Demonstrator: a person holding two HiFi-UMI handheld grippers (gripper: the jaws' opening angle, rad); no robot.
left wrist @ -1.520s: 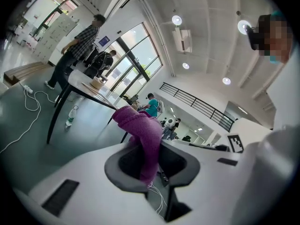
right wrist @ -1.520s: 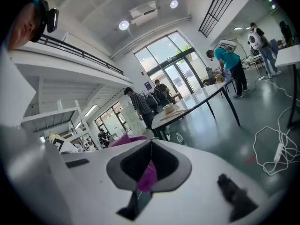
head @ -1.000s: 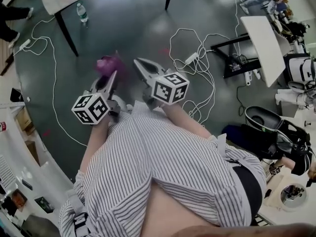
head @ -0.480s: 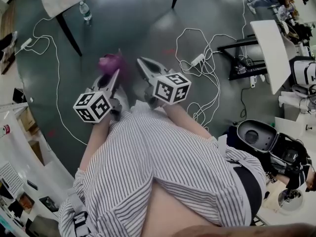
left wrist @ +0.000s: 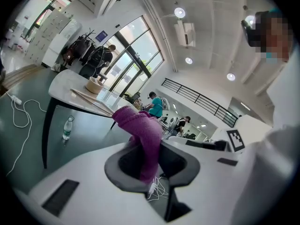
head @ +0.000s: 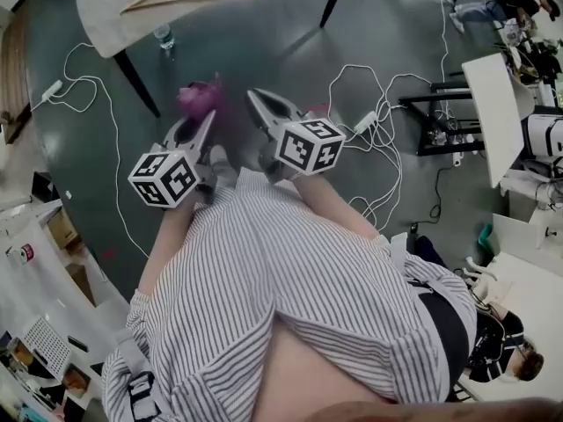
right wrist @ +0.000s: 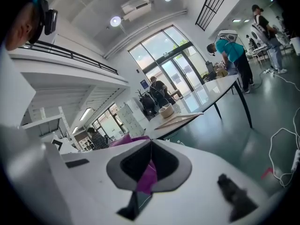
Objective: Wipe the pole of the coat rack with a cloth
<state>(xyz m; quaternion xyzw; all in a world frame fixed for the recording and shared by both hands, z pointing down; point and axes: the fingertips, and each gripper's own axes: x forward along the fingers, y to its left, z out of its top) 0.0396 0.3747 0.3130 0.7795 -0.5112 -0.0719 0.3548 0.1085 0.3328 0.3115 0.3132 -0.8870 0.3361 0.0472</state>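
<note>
Left claw (left wrist: 147,149) and right claw (right wrist: 150,144) both pinch the cloth (left wrist: 139,124); the right's thin bite could slip once rubbing starts.

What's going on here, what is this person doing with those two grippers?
A person in a striped shirt stands over the floor with a gripper in each hand. The left gripper is clamped on a magenta cloth. The right gripper is beside it with its jaws together. A sliver of magenta shows between them, but whether they pinch the cloth is unclear. The cloth isn't against any pole, so no wiping is under way.
</note>
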